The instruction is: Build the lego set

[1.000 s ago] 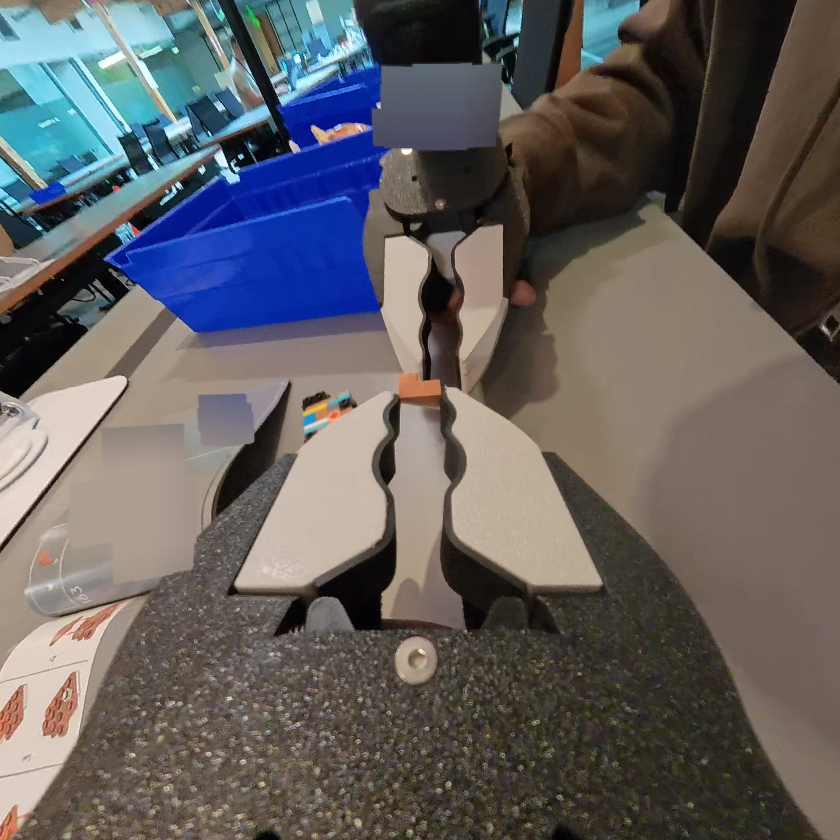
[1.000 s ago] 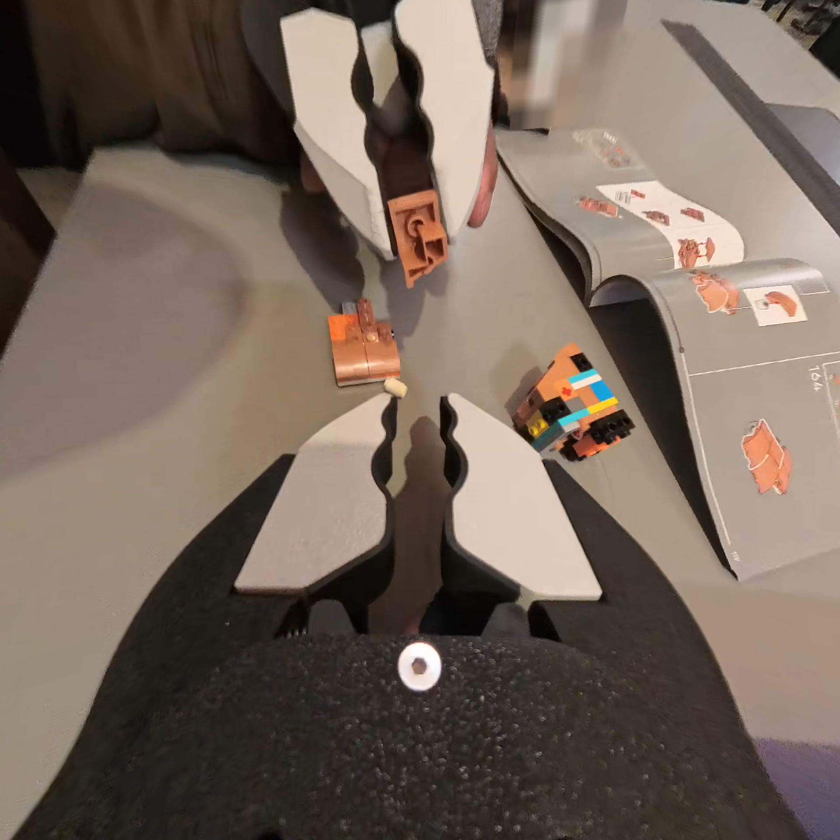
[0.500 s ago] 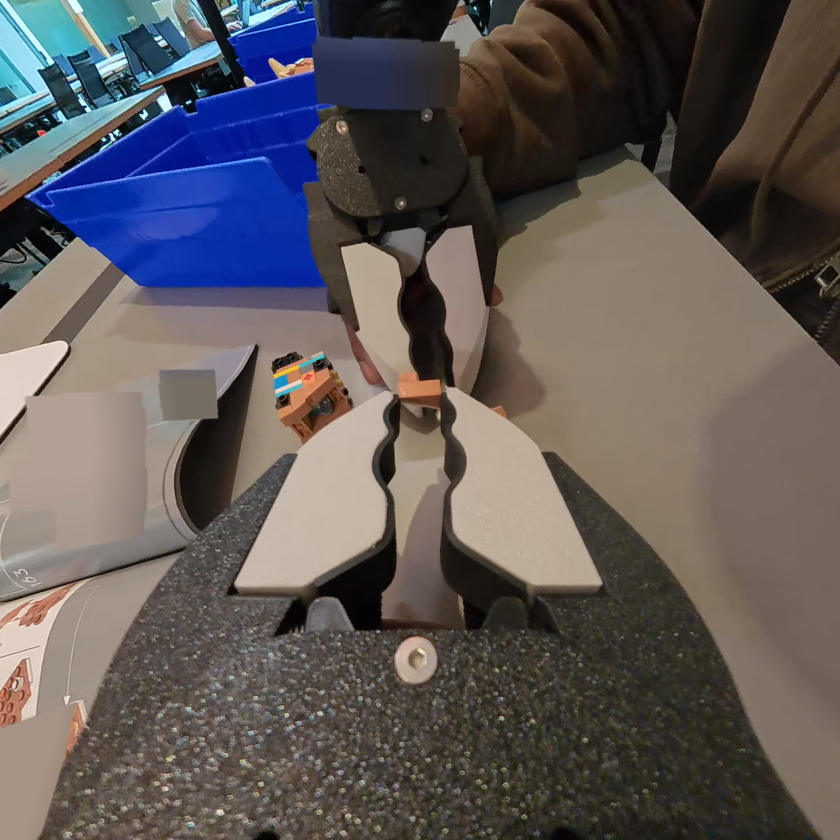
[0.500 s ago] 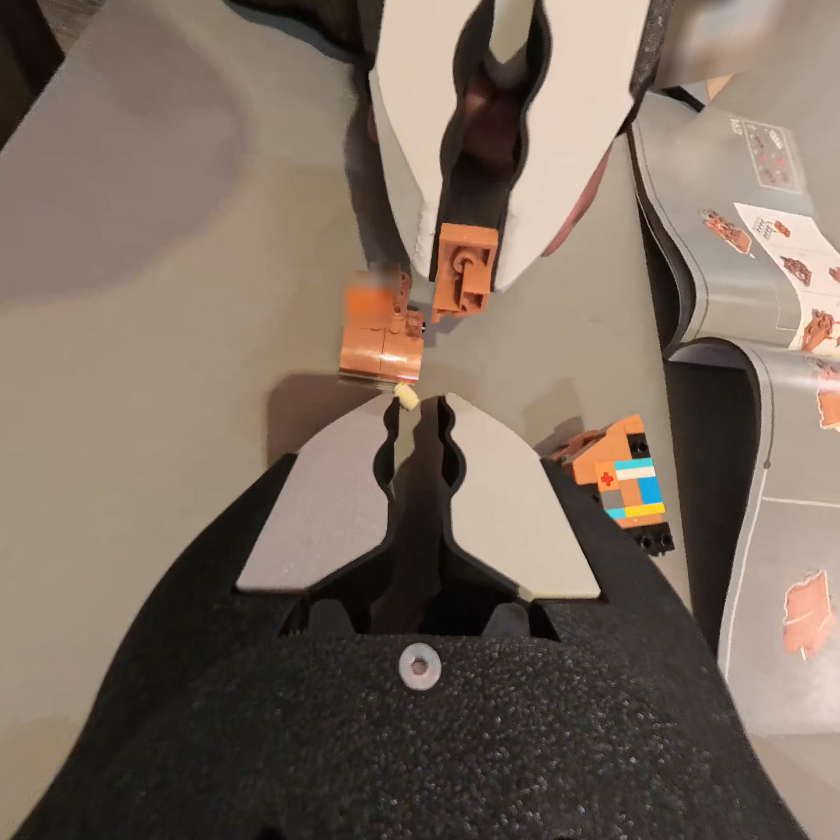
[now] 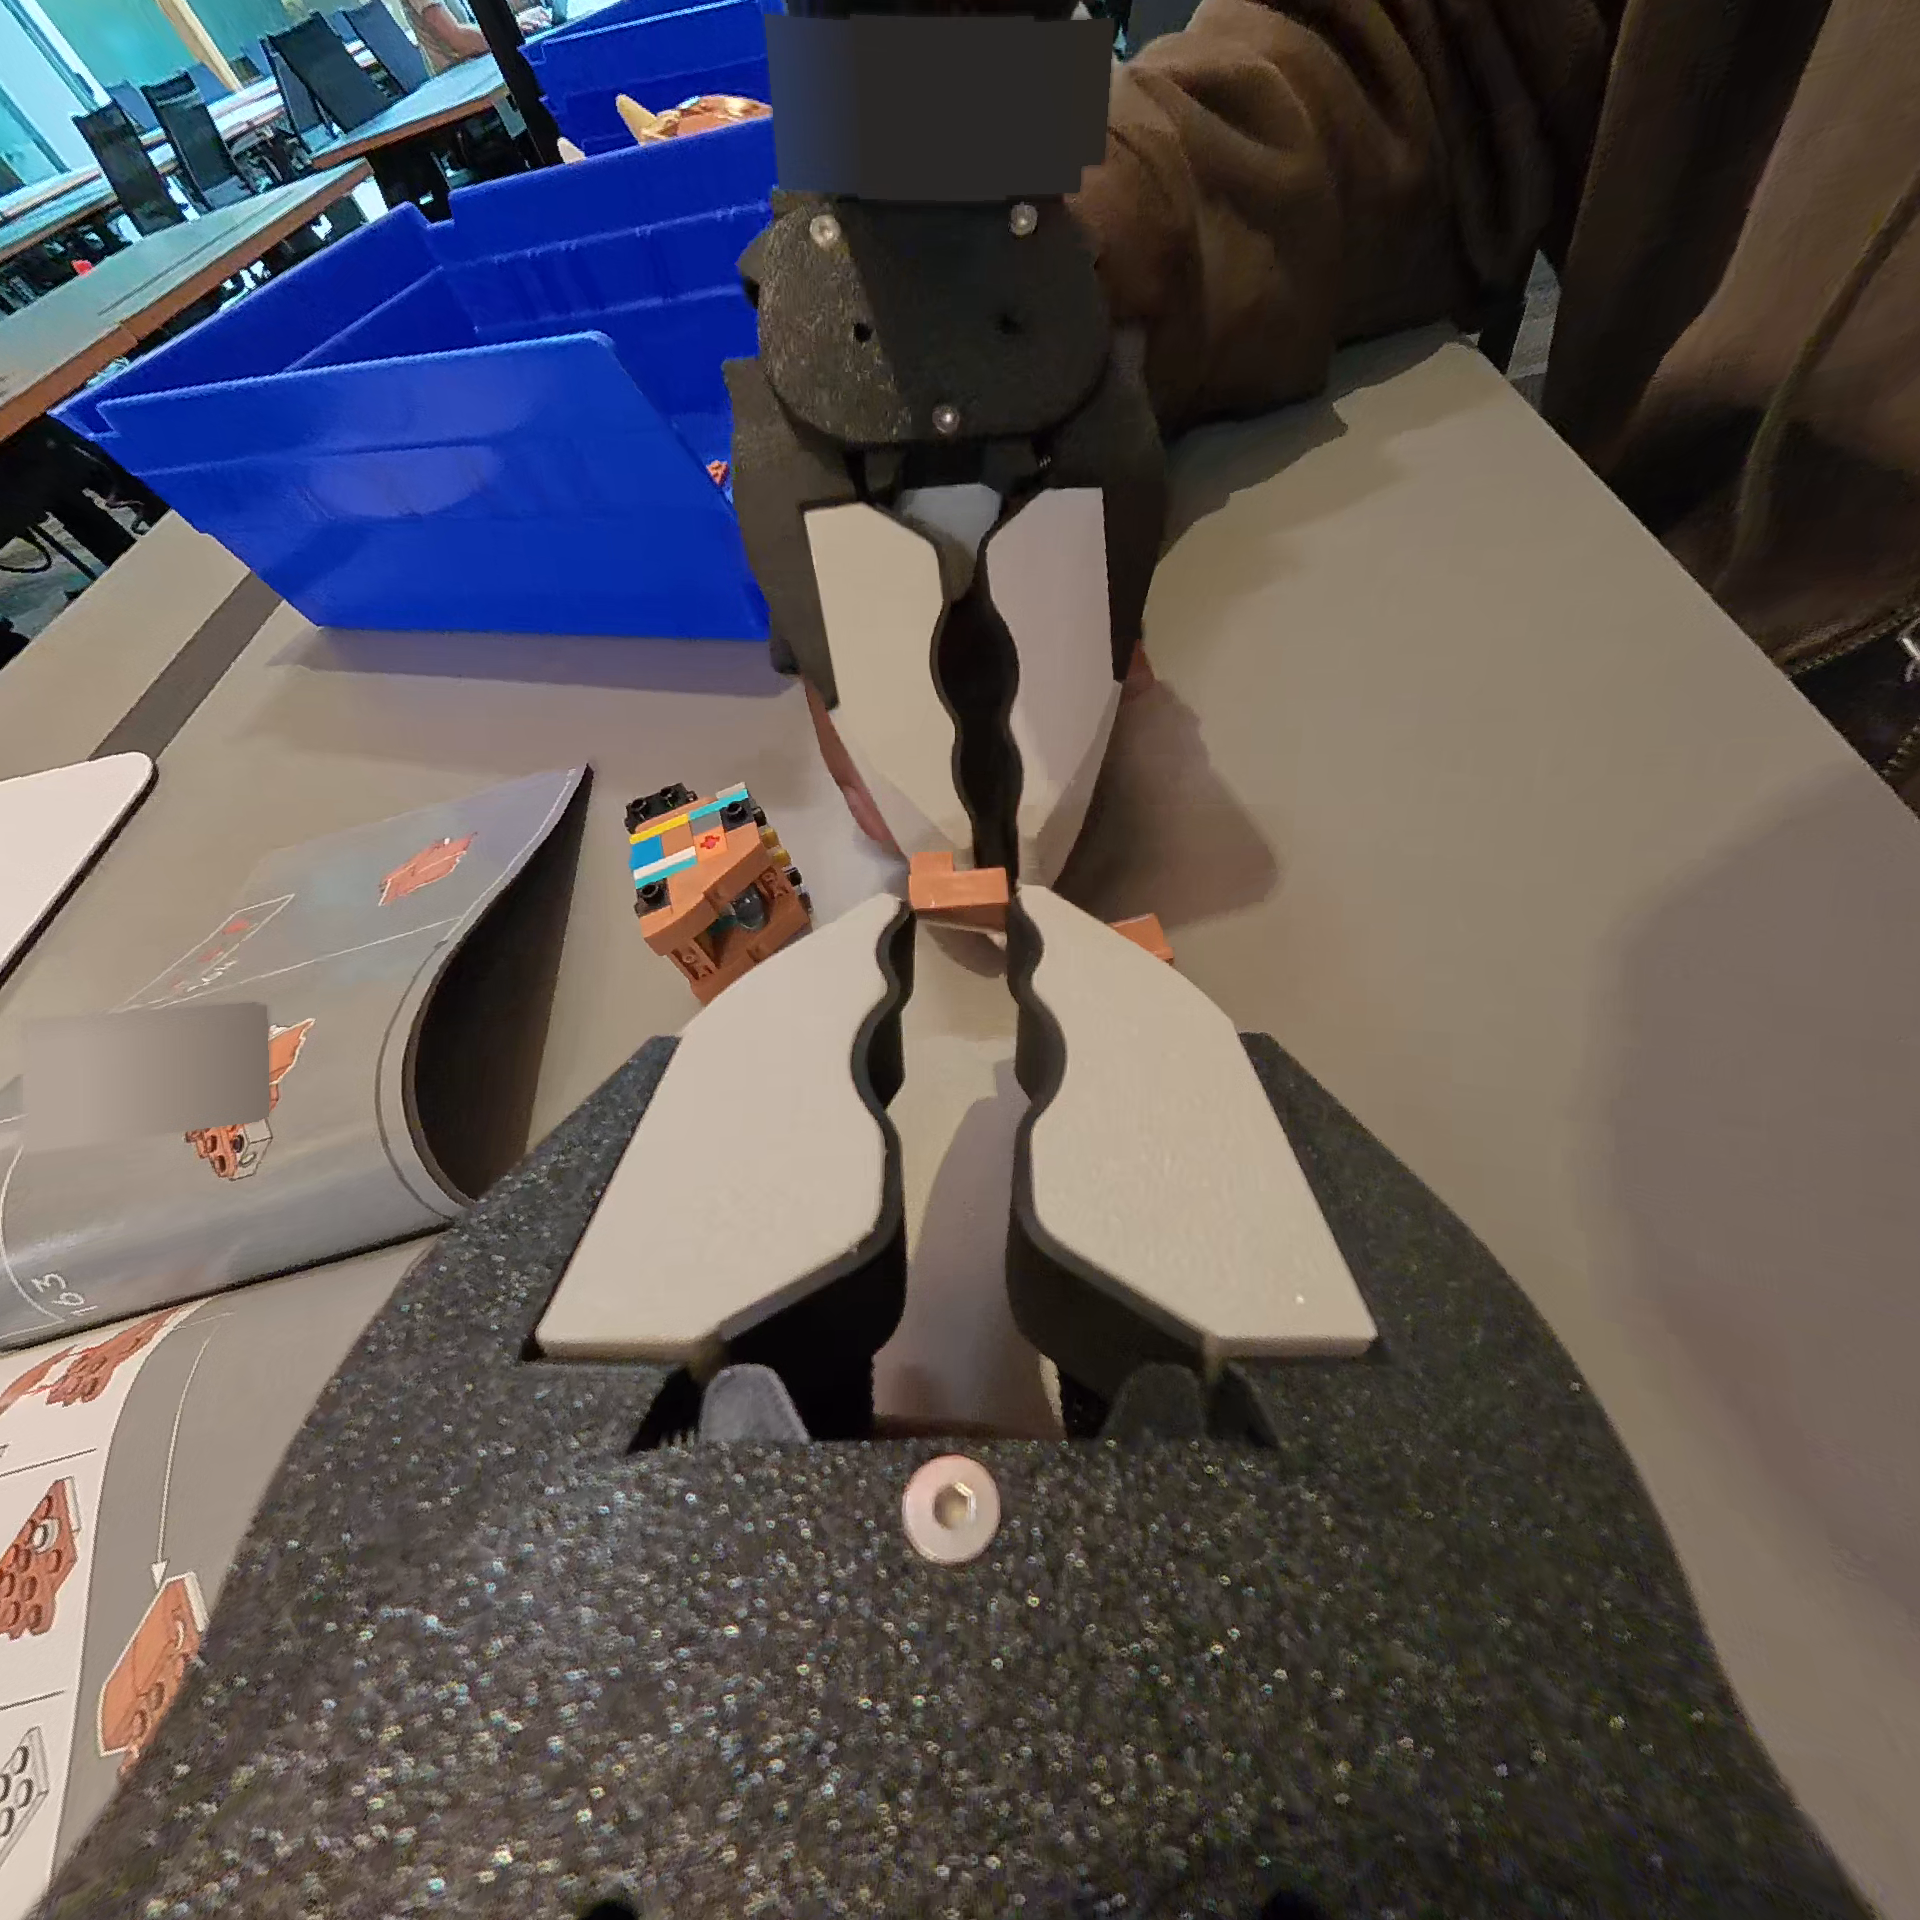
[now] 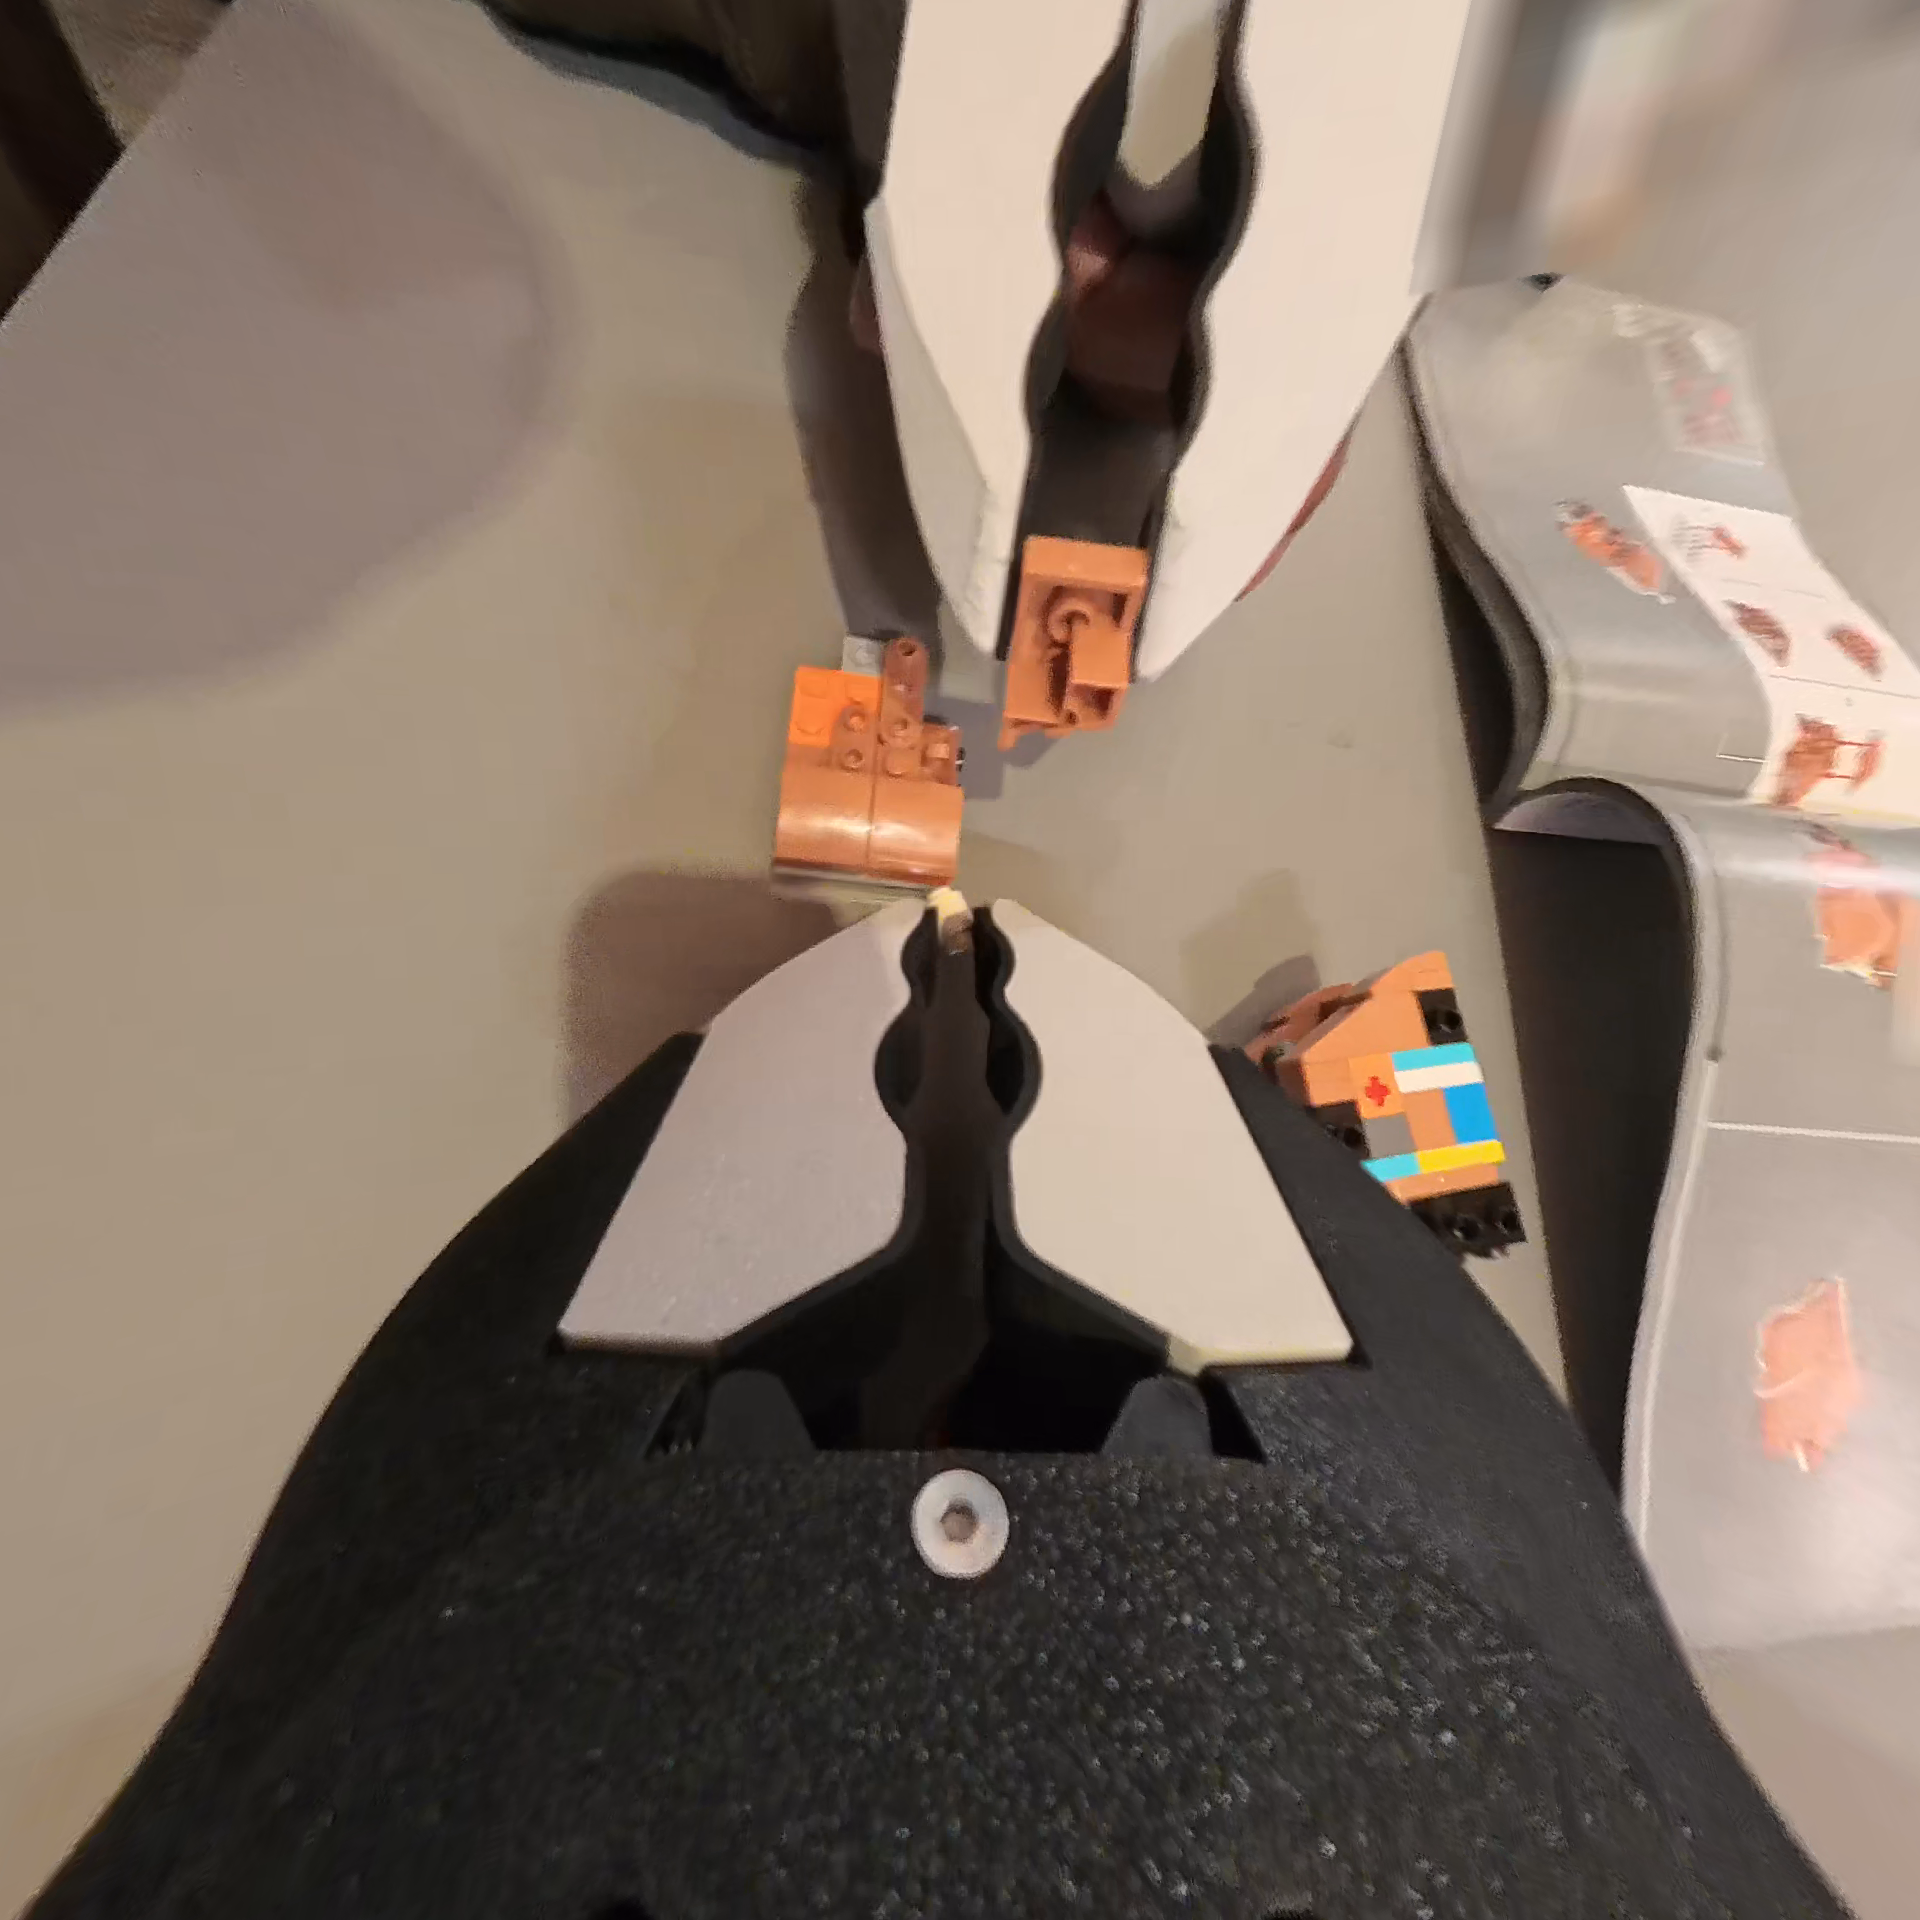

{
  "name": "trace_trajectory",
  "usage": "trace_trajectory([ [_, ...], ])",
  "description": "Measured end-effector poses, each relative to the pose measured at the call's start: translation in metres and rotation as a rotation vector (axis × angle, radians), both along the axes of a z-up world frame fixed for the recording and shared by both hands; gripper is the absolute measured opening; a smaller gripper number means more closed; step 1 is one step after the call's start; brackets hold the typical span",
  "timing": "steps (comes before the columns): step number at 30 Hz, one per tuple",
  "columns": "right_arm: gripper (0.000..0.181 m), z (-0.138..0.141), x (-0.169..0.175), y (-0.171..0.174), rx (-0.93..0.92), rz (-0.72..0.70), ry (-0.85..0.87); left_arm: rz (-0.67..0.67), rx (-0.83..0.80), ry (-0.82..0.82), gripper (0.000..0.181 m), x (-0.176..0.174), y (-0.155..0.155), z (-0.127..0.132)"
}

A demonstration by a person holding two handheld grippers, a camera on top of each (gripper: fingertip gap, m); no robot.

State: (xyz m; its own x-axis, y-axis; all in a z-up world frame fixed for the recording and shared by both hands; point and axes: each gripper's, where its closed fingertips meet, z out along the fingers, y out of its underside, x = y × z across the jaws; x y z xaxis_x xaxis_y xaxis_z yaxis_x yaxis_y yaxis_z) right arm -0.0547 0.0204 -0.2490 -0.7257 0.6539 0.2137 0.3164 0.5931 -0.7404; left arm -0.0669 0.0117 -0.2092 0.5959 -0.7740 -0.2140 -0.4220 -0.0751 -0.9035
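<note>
My left gripper point(image 5: 961, 920) is shut on a small brown brick point(image 5: 958, 891), held just above the grey table. In the right wrist view it comes in from the top point(image 6: 1075, 623) with the brick point(image 6: 1070, 670) showing its underside. My right gripper point(image 6: 953, 927) is shut on a tiny cream piece point(image 6: 945, 904) at its tips, and it faces the left one tip to tip point(image 5: 992, 857). A brown and orange sub-assembly point(image 6: 868, 800) lies on the table right beyond the right gripper's tips. A multi-coloured brick assembly point(image 6: 1403, 1112) lies to the right.
An open instruction booklet point(image 6: 1766, 727) lies curled at the right of the right wrist view and at the left of the left wrist view point(image 5: 312, 1039). Blue bins point(image 5: 436, 488) stand behind it. A person's brown sleeve point(image 5: 1299, 208) is at the back. The grippers' ends are close to 5 cm from one another.
My right gripper has closed on the cream piece, which lay by its left fingertip. Both grippers have come lower and closer together over the brown sub-assembly.
</note>
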Motion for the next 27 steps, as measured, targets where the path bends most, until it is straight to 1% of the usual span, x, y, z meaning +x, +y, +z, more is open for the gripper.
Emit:
trace_trajectory([
  [5, 0.005, 0.030, -0.006, 0.003, -0.138, -0.078, 0.161, 0.015, 0.003, 0.009, 0.017, 0.002, 0.003, -0.001],
  [7, 0.005, 0.035, -0.007, 0.004, -0.144, -0.096, 0.195, 0.012, -0.003, 0.021, 0.017, 0.004, 0.003, -0.003],
  [9, 0.000, 0.037, -0.009, 0.005, -0.149, -0.111, 0.210, 0.013, -0.007, 0.034, 0.017, 0.004, 0.003, -0.004],
  [11, 0.000, 0.036, -0.008, 0.003, -0.171, -0.108, 0.196, 0.020, -0.010, 0.049, 0.017, 0.005, 0.004, -0.006],
  [14, 0.000, 0.035, -0.009, 0.003, -0.154, -0.117, 0.194, 0.028, -0.012, 0.054, 0.017, 0.004, 0.006, -0.007],
  [17, 0.000, 0.029, -0.009, 0.008, -0.119, -0.127, 0.177, 0.066, -0.004, 0.050, 0.017, -0.006, 0.009, -0.005],
  [22, 0.000, 0.028, -0.009, 0.011, -0.114, -0.134, 0.168, 0.209, 0.071, -0.070, 0.017, -0.040, 0.021, 0.015],
  [25, 0.000, 0.027, -0.009, 0.012, -0.105, -0.137, 0.163, 0.315, 0.134, -0.173, 0.017, -0.063, 0.027, 0.031],
  [27, 0.000, 0.026, -0.009, 0.012, -0.100, -0.138, 0.162, 0.359, 0.160, -0.262, 0.017, -0.075, 0.028, 0.042],
])
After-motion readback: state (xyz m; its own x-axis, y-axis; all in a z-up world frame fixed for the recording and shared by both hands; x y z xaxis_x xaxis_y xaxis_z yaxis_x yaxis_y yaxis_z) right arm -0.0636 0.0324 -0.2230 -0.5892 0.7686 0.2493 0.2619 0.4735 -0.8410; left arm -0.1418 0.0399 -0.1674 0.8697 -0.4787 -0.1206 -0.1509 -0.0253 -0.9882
